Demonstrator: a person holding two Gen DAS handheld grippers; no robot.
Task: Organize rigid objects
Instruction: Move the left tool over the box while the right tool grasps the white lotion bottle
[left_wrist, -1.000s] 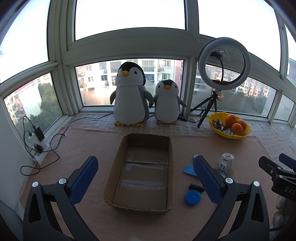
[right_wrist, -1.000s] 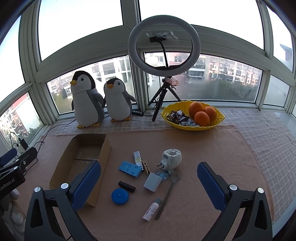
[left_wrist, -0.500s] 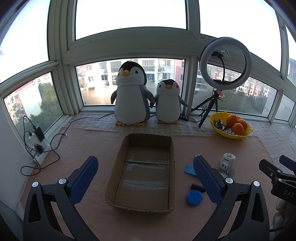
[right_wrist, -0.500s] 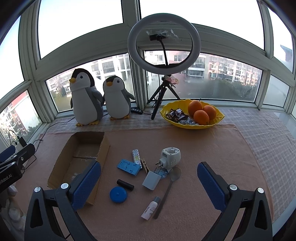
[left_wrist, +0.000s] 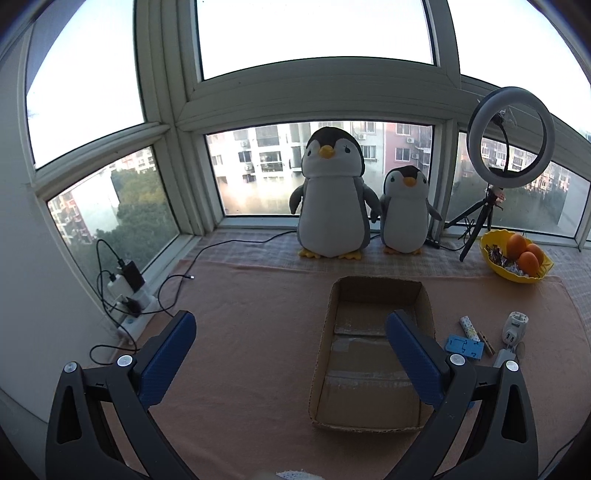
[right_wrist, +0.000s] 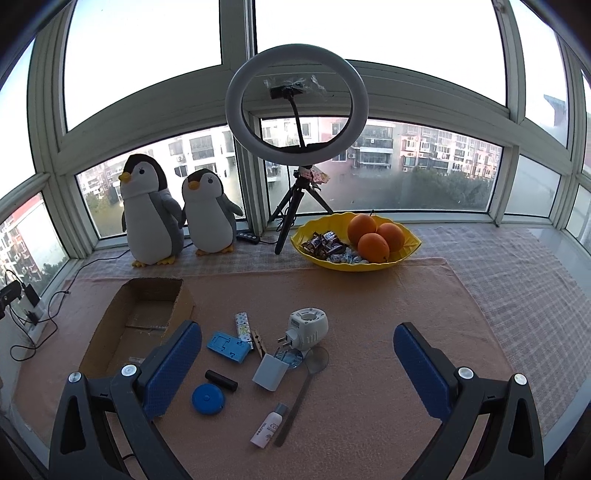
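Observation:
An empty cardboard box (left_wrist: 373, 354) (right_wrist: 140, 321) lies on the pink cloth. To its right lie small rigid items: a blue flat holder (right_wrist: 229, 346), a patterned tube (right_wrist: 243, 325), a wooden clothespin (right_wrist: 259, 343), a white plug adapter (right_wrist: 307, 328), a grey-white cup (right_wrist: 270, 372), a black stick (right_wrist: 221, 380), a blue round disc (right_wrist: 208, 398), a metal spoon (right_wrist: 304, 387) and a small white bottle (right_wrist: 269, 425). My left gripper (left_wrist: 291, 354) hangs open, left of the box. My right gripper (right_wrist: 297, 365) is open above the items, holding nothing.
Two plush penguins (left_wrist: 332, 199) (right_wrist: 208, 218) stand at the window. A ring light on a tripod (right_wrist: 295, 110) and a yellow bowl (right_wrist: 354, 262) with oranges and sweets sit at the back. Chargers and cables (left_wrist: 125, 284) lie at the left wall.
The left gripper has swung left, so the box and items now sit to its right. The right gripper has shifted slightly toward the items. Both stay open.

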